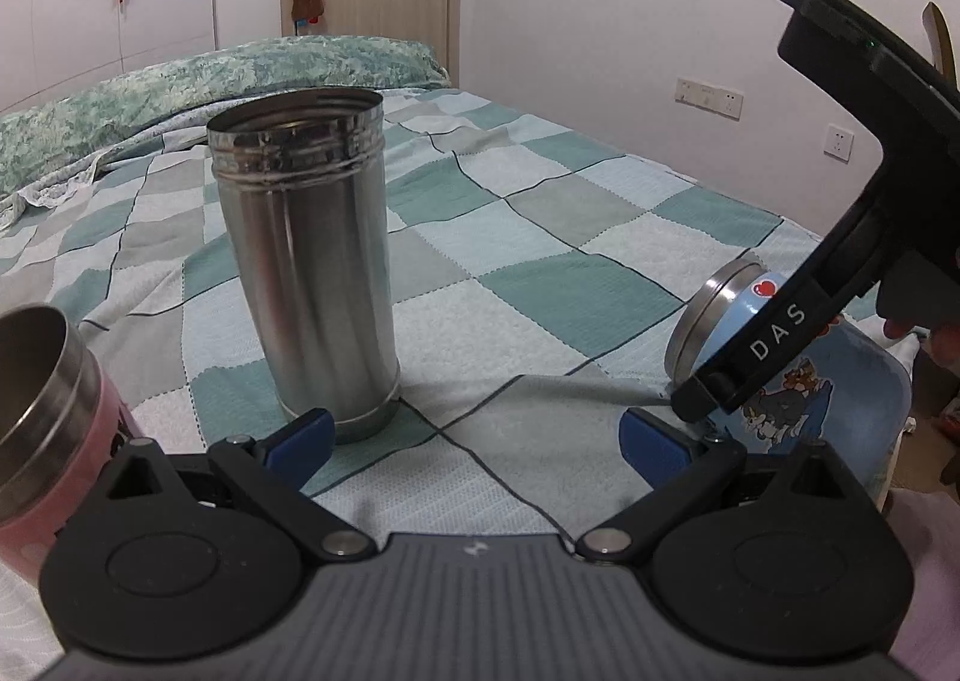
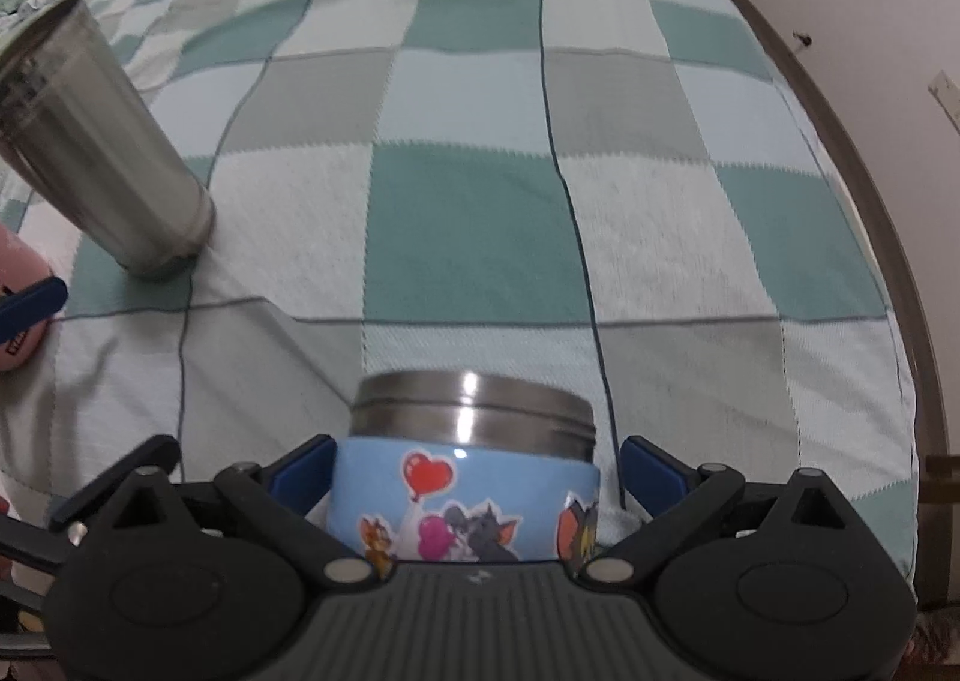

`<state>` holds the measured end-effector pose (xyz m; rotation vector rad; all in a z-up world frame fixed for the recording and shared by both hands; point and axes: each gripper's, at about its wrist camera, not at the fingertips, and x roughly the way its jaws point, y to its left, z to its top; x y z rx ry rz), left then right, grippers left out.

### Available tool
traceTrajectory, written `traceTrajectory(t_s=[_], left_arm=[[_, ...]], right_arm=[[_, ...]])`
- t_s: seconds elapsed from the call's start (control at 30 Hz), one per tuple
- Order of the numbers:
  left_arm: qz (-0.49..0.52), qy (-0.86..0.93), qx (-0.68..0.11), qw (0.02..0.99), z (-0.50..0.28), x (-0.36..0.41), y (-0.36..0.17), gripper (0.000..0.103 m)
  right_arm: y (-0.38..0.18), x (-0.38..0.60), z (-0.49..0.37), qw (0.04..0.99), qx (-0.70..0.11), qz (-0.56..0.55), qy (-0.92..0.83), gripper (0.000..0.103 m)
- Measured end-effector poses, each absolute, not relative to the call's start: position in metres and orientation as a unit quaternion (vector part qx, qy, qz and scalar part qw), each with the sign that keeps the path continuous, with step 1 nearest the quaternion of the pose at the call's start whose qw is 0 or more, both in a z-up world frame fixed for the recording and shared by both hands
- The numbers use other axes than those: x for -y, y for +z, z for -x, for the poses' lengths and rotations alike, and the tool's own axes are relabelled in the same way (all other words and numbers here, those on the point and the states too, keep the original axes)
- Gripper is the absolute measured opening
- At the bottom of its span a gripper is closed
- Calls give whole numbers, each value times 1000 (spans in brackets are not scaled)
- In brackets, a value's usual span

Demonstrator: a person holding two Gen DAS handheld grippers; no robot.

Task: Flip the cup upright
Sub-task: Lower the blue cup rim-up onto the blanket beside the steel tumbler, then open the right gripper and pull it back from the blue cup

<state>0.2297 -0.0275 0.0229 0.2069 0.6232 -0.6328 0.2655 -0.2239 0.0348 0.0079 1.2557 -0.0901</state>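
Note:
A blue cartoon-printed cup (image 2: 462, 492) with a steel rim lies on its side on the checked bedspread (image 2: 480, 237). It sits between the blue pads (image 2: 651, 471) of my right gripper (image 2: 477, 468), which is open around it; the left pad is close to the cup wall, the right pad stands apart. The cup also shows in the left wrist view (image 1: 798, 375), with the right gripper (image 1: 720, 399) over it. My left gripper (image 1: 477, 435) is open and empty, low over the bed, in front of a tall steel cup (image 1: 312, 273) standing upright.
A pink cup (image 1: 42, 429) with a steel rim stands at the left edge. The steel cup shows at the left in the right wrist view (image 2: 102, 141). The bed's wooden edge (image 2: 888, 237) runs along the right. A pillow (image 1: 210, 75) lies at the head.

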Motion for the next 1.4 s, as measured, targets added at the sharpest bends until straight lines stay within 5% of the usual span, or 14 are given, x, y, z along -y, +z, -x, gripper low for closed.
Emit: traceTrajectory(t_s=[0.07,0.83,1.4], left_arm=[[-98,-303,-303,898,-230,27,23,103],[-60,-265,-289,918,-224,22,51,103],[-66,-246,-301,919,-221,21,44,103]], right_arm=[[35,228,-264,809,-587,-32,-24,85],[94,225,-199,941,-328,22,75,83],[60,201,-201,939,-326,59,89,84]])
